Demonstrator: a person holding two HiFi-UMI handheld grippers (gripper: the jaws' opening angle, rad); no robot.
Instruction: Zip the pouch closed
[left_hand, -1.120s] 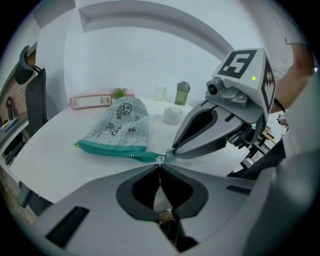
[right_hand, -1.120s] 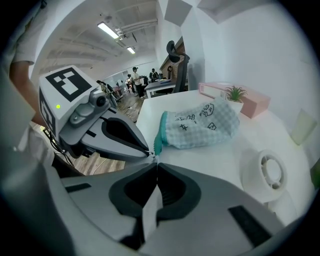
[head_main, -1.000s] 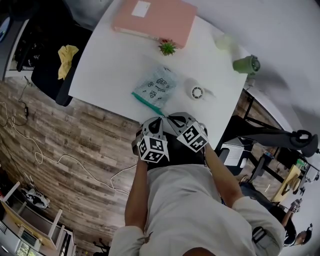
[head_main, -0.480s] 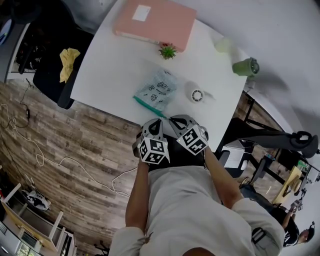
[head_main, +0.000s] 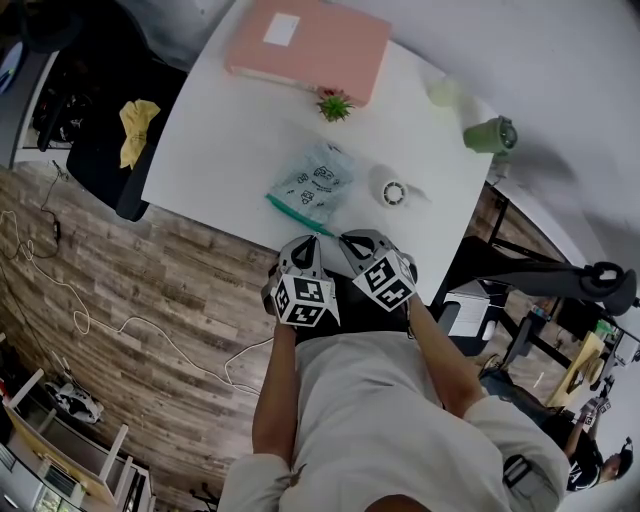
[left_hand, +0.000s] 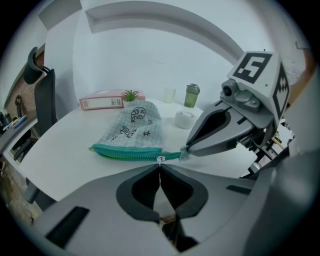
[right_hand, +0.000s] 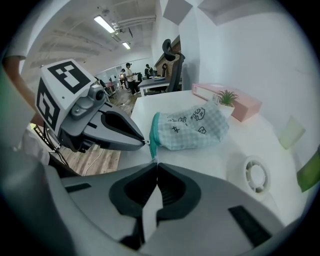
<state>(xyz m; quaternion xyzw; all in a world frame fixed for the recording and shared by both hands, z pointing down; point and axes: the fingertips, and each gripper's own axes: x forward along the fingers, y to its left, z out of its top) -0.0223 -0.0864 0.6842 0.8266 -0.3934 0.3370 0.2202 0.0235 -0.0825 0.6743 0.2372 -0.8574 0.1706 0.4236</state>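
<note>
A checked pale-green pouch (head_main: 314, 182) with cartoon prints lies on the white table (head_main: 220, 140), its teal zipper edge (left_hand: 127, 152) facing me. In the left gripper view my left gripper (left_hand: 160, 164) is shut on the small white zipper pull (left_hand: 160, 159), at the zipper's right end. Beside it, my right gripper (left_hand: 186, 149) is shut on the teal tab at that same end. The right gripper view shows the right gripper (right_hand: 156, 162) pinching the tab, with the left gripper (right_hand: 145, 142) close at its left. From above, both grippers meet at the pouch's near corner.
A pink binder (head_main: 308, 42) and a small potted plant (head_main: 335, 102) stand behind the pouch. A white tape roll (head_main: 392, 190) lies to its right, with a green bottle (head_main: 492, 133) and a clear cup (head_main: 445, 90) further back. A chair with a yellow cloth (head_main: 135, 115) stands left.
</note>
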